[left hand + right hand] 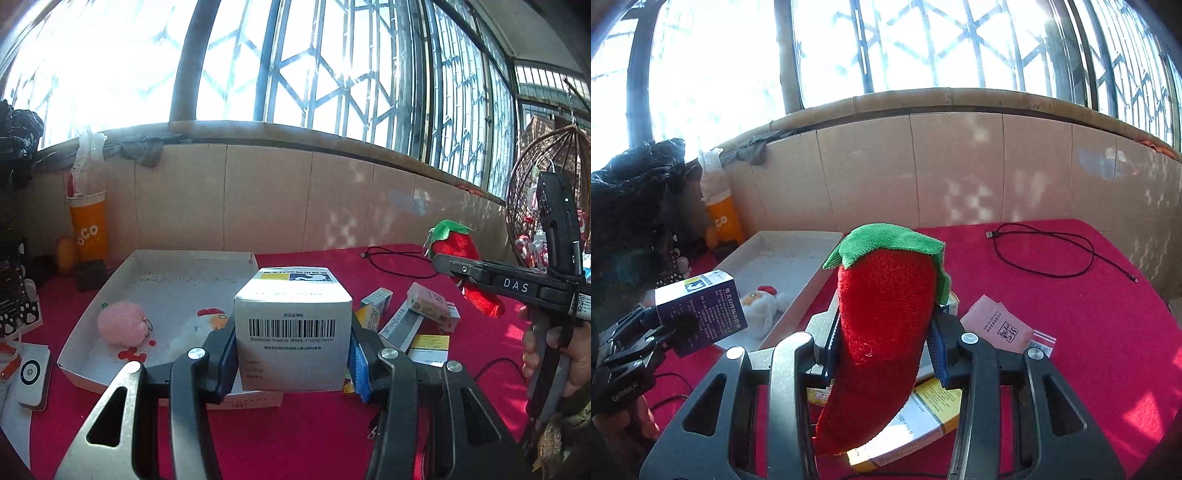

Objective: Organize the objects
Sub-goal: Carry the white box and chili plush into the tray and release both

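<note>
My left gripper (293,354) is shut on a white medicine box (291,325) with a barcode facing me, held above the red tablecloth in front of a white tray (85,325). In the tray lie a pink pompom (122,323) and a small plush figure (762,301). A red plush chili (886,314) with a green top is clamped in my right gripper (884,343), lifted over several loose medicine boxes (406,314). From the right wrist view, the left gripper (677,328) and its box (701,310) show at the left. From the left wrist view, the right gripper (454,269) and the chili (461,247) show at the right.
A pink packet (997,328) and a yellow-and-white box (923,421) lie on the cloth under the chili. A black cable (1052,251) curls at the far right. An orange cup (88,236) stands by the tiled wall, and a white device (33,373) lies left of the tray.
</note>
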`<state>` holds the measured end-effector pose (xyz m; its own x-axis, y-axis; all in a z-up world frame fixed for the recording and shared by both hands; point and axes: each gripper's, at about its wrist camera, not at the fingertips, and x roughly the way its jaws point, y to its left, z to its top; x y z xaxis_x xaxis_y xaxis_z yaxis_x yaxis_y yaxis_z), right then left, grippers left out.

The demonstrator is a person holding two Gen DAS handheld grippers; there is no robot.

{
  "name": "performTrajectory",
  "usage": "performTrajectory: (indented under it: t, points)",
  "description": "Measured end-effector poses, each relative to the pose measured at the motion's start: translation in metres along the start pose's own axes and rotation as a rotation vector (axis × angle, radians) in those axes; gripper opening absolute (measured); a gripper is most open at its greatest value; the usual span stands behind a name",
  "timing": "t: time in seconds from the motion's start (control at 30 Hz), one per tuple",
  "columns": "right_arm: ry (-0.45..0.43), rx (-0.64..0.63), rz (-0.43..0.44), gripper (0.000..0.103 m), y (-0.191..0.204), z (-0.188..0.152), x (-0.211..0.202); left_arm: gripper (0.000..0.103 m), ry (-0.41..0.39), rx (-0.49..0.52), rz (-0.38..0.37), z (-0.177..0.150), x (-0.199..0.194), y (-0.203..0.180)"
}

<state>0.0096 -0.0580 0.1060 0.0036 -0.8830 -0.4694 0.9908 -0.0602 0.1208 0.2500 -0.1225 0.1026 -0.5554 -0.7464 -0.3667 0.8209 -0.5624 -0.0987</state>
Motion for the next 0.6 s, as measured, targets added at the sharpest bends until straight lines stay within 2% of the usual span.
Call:
performTrajectory:
  t: [0.23,0.37,0.43,0.6]
  points:
    - [0.045,-0.043,0.111,0.039,0.036,0.033,0.013,0.05,-0.017,-0.048,0.078,0.028,0.002,0.043]
    - [0.116,-0.06,0.196,0.039,0.065,0.049,0.031,0.05,0.054,-0.136,0.082,0.051,0.023,0.085]
    - [0.148,-0.093,0.209,0.039,0.083,0.053,0.042,0.05,0.087,-0.174,0.112,0.058,0.034,0.108]
    - [0.262,-0.125,0.265,0.039,0.117,0.051,0.078,0.05,0.135,-0.154,0.205,0.061,0.055,0.141]
